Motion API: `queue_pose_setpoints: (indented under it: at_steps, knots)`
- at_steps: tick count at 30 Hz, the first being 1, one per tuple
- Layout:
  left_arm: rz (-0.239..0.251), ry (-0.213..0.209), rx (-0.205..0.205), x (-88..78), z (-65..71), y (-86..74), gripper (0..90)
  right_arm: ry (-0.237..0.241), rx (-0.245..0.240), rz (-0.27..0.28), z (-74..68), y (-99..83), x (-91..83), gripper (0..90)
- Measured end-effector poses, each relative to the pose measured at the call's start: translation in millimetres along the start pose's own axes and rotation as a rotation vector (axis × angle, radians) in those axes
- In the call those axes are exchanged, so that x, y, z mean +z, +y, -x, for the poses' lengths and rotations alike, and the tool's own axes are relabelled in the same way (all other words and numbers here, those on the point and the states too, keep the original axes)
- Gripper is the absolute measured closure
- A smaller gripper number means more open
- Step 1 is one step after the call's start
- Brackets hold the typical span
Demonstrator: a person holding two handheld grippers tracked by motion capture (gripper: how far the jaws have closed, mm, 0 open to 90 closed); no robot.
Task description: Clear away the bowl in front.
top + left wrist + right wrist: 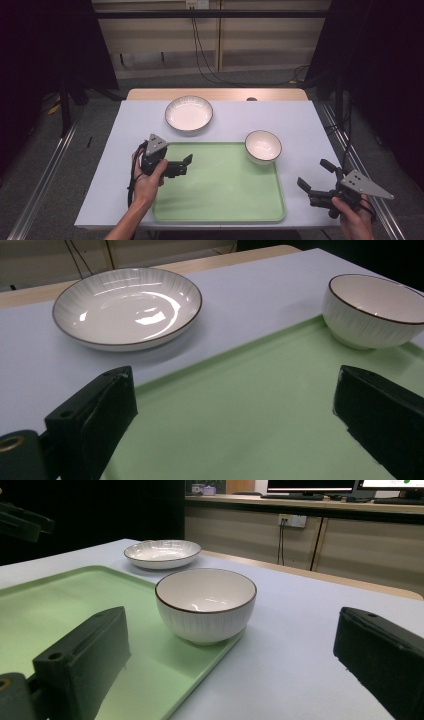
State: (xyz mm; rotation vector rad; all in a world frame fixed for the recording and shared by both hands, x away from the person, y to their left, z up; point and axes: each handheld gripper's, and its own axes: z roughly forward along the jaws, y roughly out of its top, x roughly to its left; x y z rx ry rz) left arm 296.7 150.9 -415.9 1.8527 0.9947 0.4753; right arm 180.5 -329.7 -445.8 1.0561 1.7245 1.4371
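Observation:
A pale green tray (220,185) lies on the near half of the table. At its far right corner stands a small white bowl (263,146), empty, its base on the tray's rim. Beyond the tray sits a shallow white plate (189,114), also empty. My left gripper (181,166) hovers open over the tray's far left corner; its view looks past the tray (250,415) to the plate (127,307) and the bowl (375,310). My right gripper (314,173) is open off the tray's right side, facing the bowl (206,605), with nothing between its jaws.
The light grey table top (310,125) ends in a wooden strip (215,94) at the far edge. Cables (210,70) hang on the wall behind. Metal rails (45,175) run along the floor on both sides. In the right gripper view the plate (162,552) lies beyond the bowl.

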Motion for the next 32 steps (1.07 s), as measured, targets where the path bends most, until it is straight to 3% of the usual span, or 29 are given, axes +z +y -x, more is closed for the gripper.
queue_pose_setpoints:
  at_steps: [4, 8, 14, 23, 27, 28, 32]
  knots:
    - [0.031, 0.03, -0.038, -16.3, -8.7, -9.1, 3.1, 0.004, 0.0, 0.006, 0.5, 0.0, 0.0, 1.0]
    - [0.045, 0.048, -0.044, -31.0, -13.4, -17.0, 2.5, 0.0, 0.002, -0.001, 0.2, 0.1, 0.0, 1.1]
    - [0.039, 0.113, -0.041, -54.2, -16.0, -32.1, 2.6, -0.006, 0.002, -0.004, 1.3, -0.6, 0.6, 1.0]
    - [0.019, 0.1, -0.086, -72.9, -16.4, -60.7, 2.1, -0.006, 0.001, -0.02, 0.9, -1.4, 2.1, 1.1]
    - [0.049, 0.101, -0.088, -79.1, -16.2, -61.8, 2.0, -0.015, 0.008, -0.033, 2.6, -2.0, 3.2, 1.1]
    - [0.059, 0.113, -0.069, -81.4, -16.1, -60.9, 1.9, -0.014, -0.001, -0.04, 4.0, -2.4, 3.1, 1.1]
    - [0.061, 0.096, -0.094, -81.7, -13.5, -61.3, 1.6, -0.017, -0.007, -0.058, 5.6, -3.3, 4.0, 1.0]
